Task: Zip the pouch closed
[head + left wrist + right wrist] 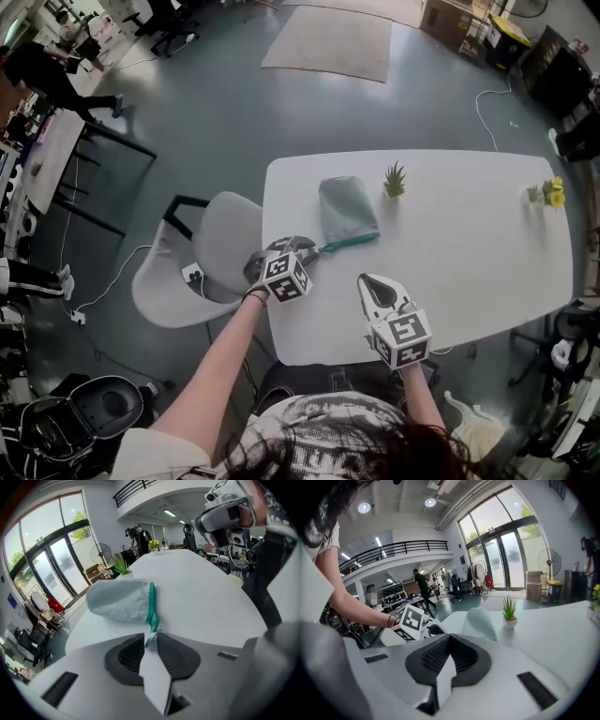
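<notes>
Right gripper is closest, hanging over the table close to its near edge, jaws clenched on nothing. Left gripper sits at the table's left edge, jaws parted, tips right at the loose end of the teal zipper. Pads aren't pressing on it, as far as I can see. Pouch lies flat toward the far-left corner, zipper side facing me. Progress: basically at the start, pull not gripped, pouch body not pinned. Can't tell slider position. Remaining: grab the pull, brace the pouch, run it across.
</notes>
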The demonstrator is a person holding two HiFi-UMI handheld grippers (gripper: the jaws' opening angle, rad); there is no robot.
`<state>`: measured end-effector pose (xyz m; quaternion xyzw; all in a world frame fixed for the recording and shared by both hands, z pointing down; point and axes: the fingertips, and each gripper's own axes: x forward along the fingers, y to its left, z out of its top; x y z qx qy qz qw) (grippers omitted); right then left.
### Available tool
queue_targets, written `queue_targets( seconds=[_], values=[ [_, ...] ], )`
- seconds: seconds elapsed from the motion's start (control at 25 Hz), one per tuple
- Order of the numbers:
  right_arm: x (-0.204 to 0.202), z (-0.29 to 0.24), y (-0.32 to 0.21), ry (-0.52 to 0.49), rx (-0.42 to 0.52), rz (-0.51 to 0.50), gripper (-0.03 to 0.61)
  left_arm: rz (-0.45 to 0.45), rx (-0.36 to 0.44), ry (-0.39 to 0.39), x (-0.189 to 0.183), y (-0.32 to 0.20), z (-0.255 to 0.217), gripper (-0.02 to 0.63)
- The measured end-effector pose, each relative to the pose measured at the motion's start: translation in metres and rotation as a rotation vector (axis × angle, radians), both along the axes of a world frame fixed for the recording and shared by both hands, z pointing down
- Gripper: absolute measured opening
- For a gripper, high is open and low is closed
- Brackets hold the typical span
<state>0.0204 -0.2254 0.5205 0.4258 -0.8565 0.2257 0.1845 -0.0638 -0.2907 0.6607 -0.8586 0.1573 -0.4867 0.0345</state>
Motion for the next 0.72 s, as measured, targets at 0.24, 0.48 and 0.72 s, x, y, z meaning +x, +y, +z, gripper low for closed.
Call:
queue_targets(
  seconds=[0.24,0.48,0.72],
  values=[
    [0.0,0.003,0.009,0.023,0.0,0.041,-0.002,-0.039,-0.077,0.074,0.002,0.011,-0.01,0.024],
    [-0.007,0.02,0.014,0.045,-0.014,0.006,-0.002,-0.223,-0.21,0.325,0.017,0.028,-0.046,0.021],
    [-0.022,0.054,0.024,0.113,-0.063,-0.103,0.08,-0.297,-0.252,0.402,0.021,0.062,-0.064,0.021]
  ],
)
